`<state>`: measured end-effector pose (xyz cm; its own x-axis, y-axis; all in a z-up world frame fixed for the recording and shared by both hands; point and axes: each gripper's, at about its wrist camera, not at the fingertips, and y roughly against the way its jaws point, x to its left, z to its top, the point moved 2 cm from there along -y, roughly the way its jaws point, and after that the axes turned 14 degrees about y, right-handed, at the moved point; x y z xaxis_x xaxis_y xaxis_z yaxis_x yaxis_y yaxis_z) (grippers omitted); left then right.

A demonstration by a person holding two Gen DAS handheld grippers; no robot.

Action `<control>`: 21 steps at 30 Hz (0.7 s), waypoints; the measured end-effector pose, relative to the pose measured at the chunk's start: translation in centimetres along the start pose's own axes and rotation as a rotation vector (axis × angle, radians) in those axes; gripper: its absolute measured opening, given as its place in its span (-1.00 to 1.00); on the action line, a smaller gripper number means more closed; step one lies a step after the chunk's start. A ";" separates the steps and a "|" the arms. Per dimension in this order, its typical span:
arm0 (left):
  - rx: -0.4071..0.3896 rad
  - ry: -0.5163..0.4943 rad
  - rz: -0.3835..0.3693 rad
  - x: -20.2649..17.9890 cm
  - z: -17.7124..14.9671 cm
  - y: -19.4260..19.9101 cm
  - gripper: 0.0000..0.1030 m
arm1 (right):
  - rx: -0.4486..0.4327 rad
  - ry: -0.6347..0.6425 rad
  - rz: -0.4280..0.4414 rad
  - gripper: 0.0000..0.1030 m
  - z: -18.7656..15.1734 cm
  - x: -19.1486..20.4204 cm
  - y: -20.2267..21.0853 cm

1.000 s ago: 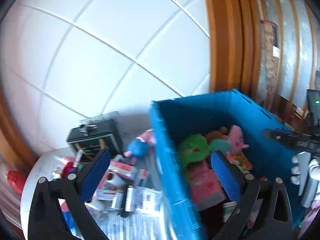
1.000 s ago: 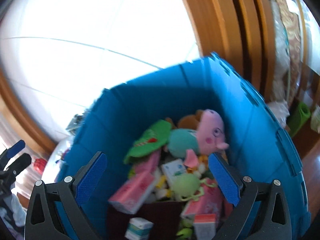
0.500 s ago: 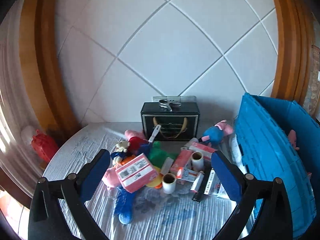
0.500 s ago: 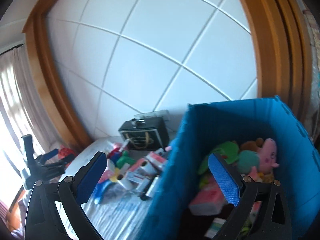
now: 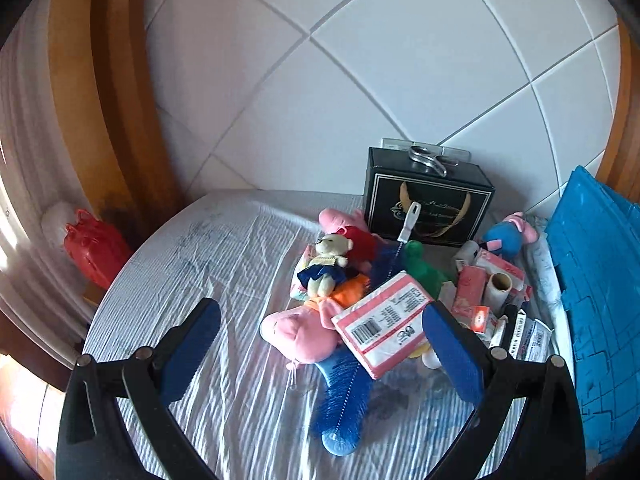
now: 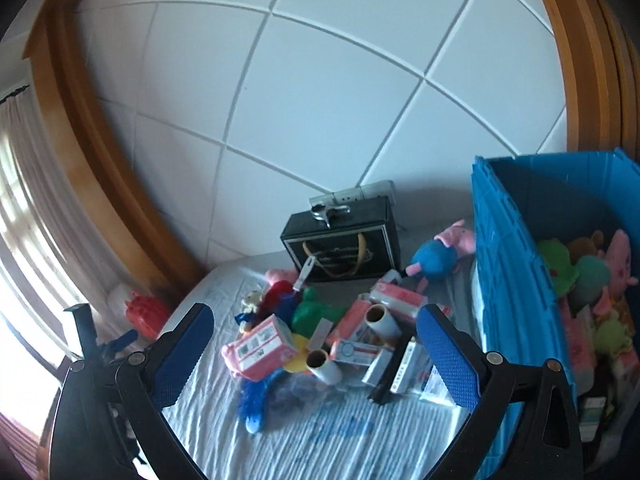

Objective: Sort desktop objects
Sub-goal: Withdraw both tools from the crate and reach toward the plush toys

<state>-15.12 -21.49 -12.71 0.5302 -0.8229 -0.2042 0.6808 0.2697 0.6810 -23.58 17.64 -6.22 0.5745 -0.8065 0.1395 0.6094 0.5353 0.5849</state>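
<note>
A heap of small objects lies on a round table [image 5: 208, 264] with a striped cloth. It holds a pink tissue pack [image 5: 382, 324] [image 6: 262, 346], a pink pig plush [image 5: 298, 334], a small bear doll [image 5: 326, 264], a blue brush [image 5: 344, 396] [image 6: 260, 396], paper rolls [image 6: 382, 320] and boxes. A blue crate [image 6: 516, 300] [image 5: 596, 288] at the right holds plush toys and packs. My left gripper [image 5: 322, 346] is open and empty, just in front of the heap. My right gripper [image 6: 314, 354] is open and empty, above the heap.
A black gift box [image 5: 426, 208] [image 6: 344, 246] with scissors on top stands at the back by the tiled wall. A blue-and-pink plush [image 6: 442, 254] lies beside the crate. A red bag [image 5: 94, 246] sits off the table's left edge. Wooden frames flank the wall.
Both grippers have swung left from over the blue crate to face the heap on the table. The left gripper has also come closer to the heap. Both stayed open and empty.
</note>
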 end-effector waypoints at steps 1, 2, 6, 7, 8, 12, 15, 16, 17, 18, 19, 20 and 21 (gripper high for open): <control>0.015 0.008 0.006 0.7 0.3 -1.3 0.99 | 0.031 -0.003 -0.027 1.00 -0.1 -0.2 -1.7; 0.032 0.018 0.017 1.3 0.7 -2.7 0.99 | 0.062 -0.009 -0.057 1.00 -0.1 -0.6 -3.4; 0.101 0.060 0.040 3.0 2.2 -8.6 0.99 | 0.177 -0.065 -0.143 1.00 -0.7 -4.0 -10.7; 0.118 0.068 0.042 3.3 2.7 -10.2 0.99 | 0.203 -0.083 -0.159 1.00 -0.9 -5.0 -12.6; 0.133 0.072 0.045 3.4 3.2 -11.7 0.99 | 0.225 -0.093 -0.170 1.00 -1.1 -5.9 -14.2; 0.162 0.053 0.064 2.5 5.2 -17.7 0.99 | 0.311 -0.131 -0.236 1.00 -1.2 -10.3 -21.7; 0.197 0.043 0.062 0.7 6.8 -22.4 0.99 | 0.360 -0.173 -0.281 1.00 -0.7 -13.8 -27.4; 0.213 0.042 0.057 -0.1 7.3 -23.9 0.99 | 0.377 -0.183 -0.298 1.00 -0.6 -14.9 -29.3; 0.234 0.036 0.050 -0.9 7.7 -25.6 0.99 | 0.387 -0.183 -0.312 1.00 -0.3 -15.8 -31.0; 0.262 0.026 0.041 -1.9 8.0 -27.3 0.99 | 0.406 -0.180 -0.334 1.00 -0.1 -16.8 -32.9; 0.287 0.017 0.045 -2.8 8.3 -28.9 0.99 | 0.430 -0.183 -0.351 1.00 0.0 -17.8 -34.7; 0.309 0.009 0.051 -3.7 8.4 -30.4 0.99 | 0.448 -0.186 -0.361 1.00 0.0 -18.5 -35.9; 0.333 -0.003 0.049 -4.6 8.5 -31.9 0.99 | 0.468 -0.185 -0.373 1.00 -0.2 -19.3 -37.5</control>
<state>-43.59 -30.58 -27.55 0.5562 -0.8147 -0.1638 0.4518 0.1310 0.8825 -57.46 13.19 -31.01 0.2394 -0.9704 -0.0304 0.4226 0.0760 0.9031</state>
